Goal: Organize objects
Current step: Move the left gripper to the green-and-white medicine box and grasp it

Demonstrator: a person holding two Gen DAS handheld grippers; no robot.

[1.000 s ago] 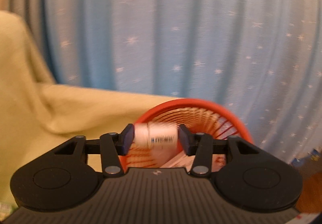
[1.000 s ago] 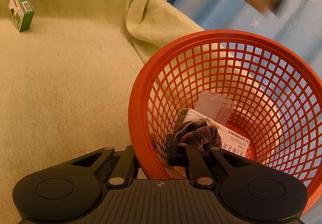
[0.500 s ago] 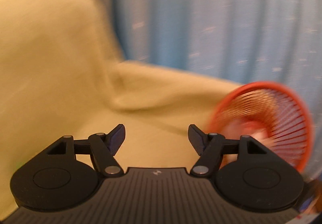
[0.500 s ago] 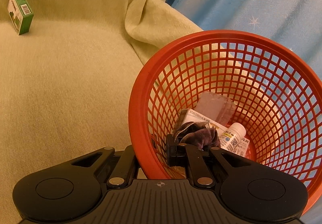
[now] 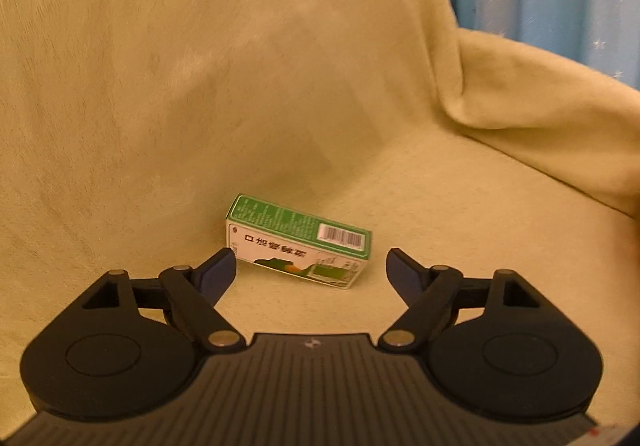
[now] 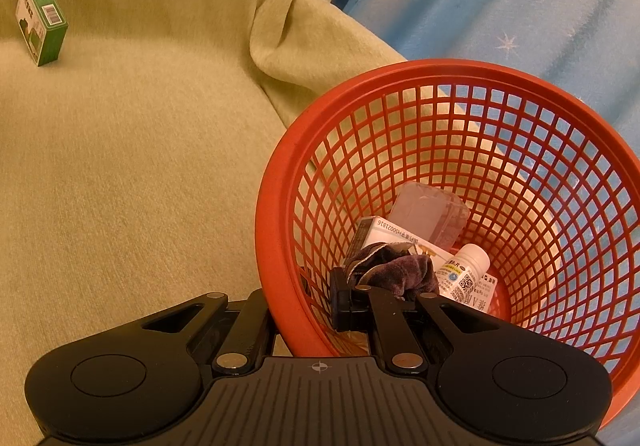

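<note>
The left gripper (image 5: 310, 266), its jaws spread and empty, has swung away from the basket and now faces the green box (image 5: 298, 242) lying on the sofa cover (image 5: 160, 85). The right gripper (image 6: 302, 312) stays clamped on the red basket (image 6: 276, 213) rim; beside the basket's purple cloth (image 6: 394, 270) lies the newly dropped white bottle (image 6: 464, 270), so the box looks next.

A domestic living space: a sofa draped in a soft yellow-green fabric throw (image 5: 280, 85) fills the seat and backrest, its folds bunching over the armrest. Behind it hangs a blue curtain printed with small white stars (image 6: 520, 5). A round red plastic lattice basket (image 6: 540, 165) holding household odds and ends sits at the sofa's edge.
</note>
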